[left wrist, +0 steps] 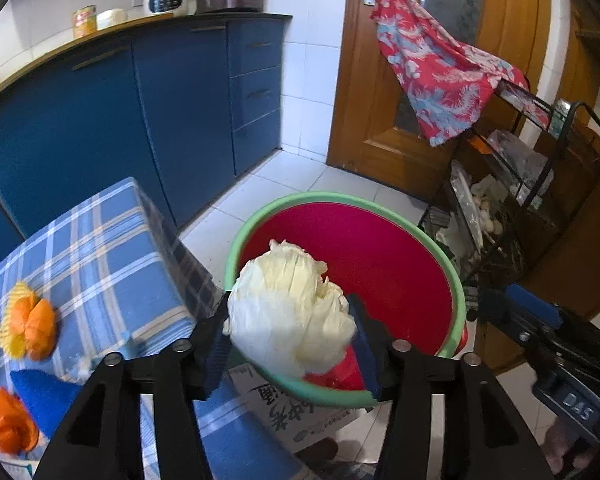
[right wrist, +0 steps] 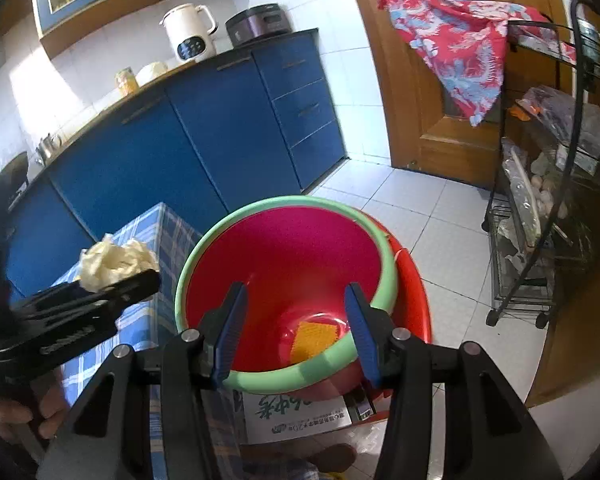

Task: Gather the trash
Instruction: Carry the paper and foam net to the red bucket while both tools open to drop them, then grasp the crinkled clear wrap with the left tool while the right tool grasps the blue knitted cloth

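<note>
Left wrist view: left gripper [left wrist: 290, 334] clenches a crumpled paper wad [left wrist: 288, 312] at the bin [left wrist: 458, 300] rim's near edge. It looks light, soft, crushable; gripped mid-bulk. Right gripper [right wrist: 296, 330] gapes, holding nothing, over the bin.

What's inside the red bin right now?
In the right wrist view, the bin holds one orange-yellow mesh piece at the bottom. The near inner wall is hidden behind the green rim. The left claw holds the paper wad above it.

Glossy plastic bin [right wrist: 284, 248] (crumpled paper wad [left wrist: 288, 312]).
</note>
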